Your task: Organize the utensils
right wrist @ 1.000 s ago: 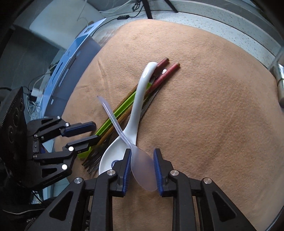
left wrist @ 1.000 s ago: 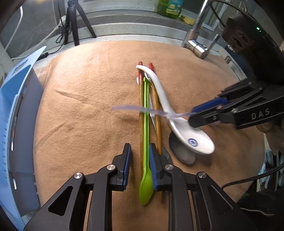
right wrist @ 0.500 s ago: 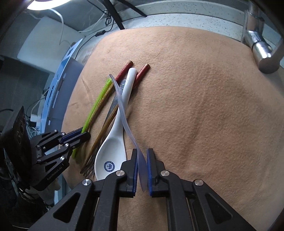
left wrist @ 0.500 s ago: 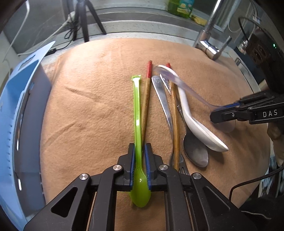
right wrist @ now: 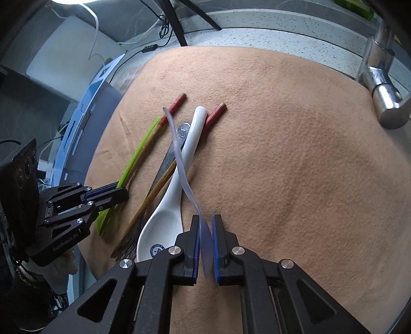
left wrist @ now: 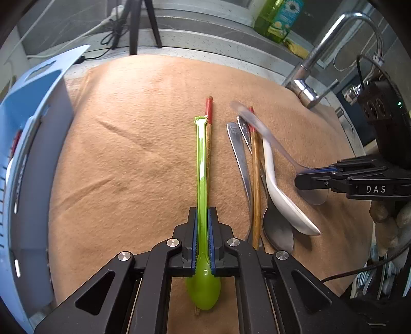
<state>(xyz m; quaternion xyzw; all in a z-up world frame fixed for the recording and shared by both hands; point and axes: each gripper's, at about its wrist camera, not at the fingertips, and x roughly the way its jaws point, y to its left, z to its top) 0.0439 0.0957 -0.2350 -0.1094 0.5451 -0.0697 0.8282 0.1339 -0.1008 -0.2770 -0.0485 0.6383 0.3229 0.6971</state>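
Observation:
My left gripper point(left wrist: 203, 218) is shut on a green plastic spoon point(left wrist: 201, 174), its handle pointing away over the tan cloth point(left wrist: 128, 167). My right gripper point(right wrist: 205, 226) is shut on a clear plastic spoon point(right wrist: 183, 174), held edge-on and raised over the pile. It also shows in the left wrist view point(left wrist: 272, 144). On the cloth lie a white ceramic spoon point(right wrist: 179, 185), a metal spoon point(left wrist: 277, 228), a metal utensil point(left wrist: 239, 154) and two red-tipped wooden chopsticks point(left wrist: 255, 179), one chopstick point(left wrist: 208, 133) beside the green spoon.
A blue dish rack point(left wrist: 23, 159) stands at the left edge of the cloth. A chrome faucet point(left wrist: 308, 84) rises at the back right, with a green soap bottle point(left wrist: 280, 18) behind it. A tripod point(left wrist: 138, 25) stands at the back.
Both grippers have closed, the left on the green spoon and the right on the clear spoon. The green spoon has shifted left, away from the pile; the clear spoon turned edge-on.

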